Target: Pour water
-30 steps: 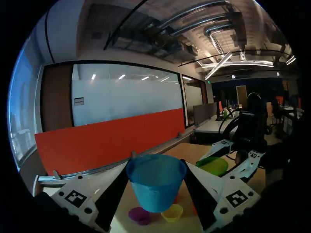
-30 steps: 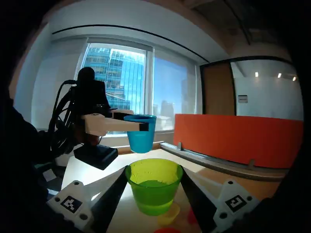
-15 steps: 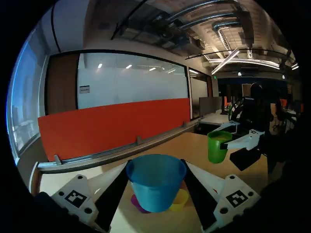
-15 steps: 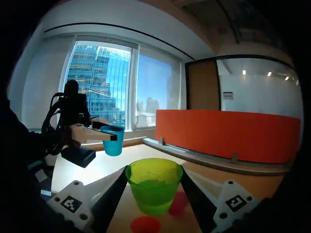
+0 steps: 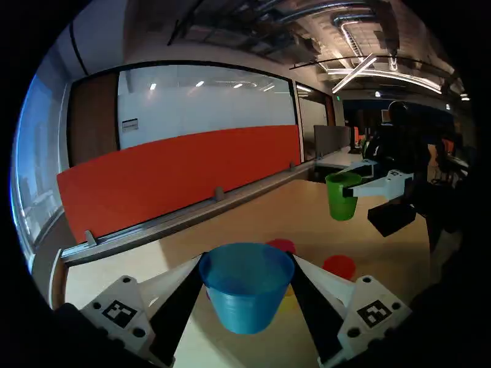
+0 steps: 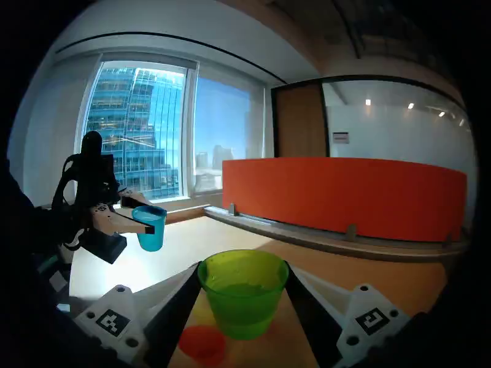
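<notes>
Right, my left gripper (image 5: 247, 265) is clamped on the blue cup (image 5: 247, 294), both fingers pressing its sides, and the cup is upright above the near part of the desk (image 5: 245, 214). A small red cup (image 5: 339, 266) sits on the desk beyond it. Over to my right gripper (image 6: 243, 274): it grips the green cup (image 6: 243, 306), upright too, lifted above the desk, well apart from the blue one. An orange partition (image 5: 178, 178) runs along the desk's far edge.
</notes>
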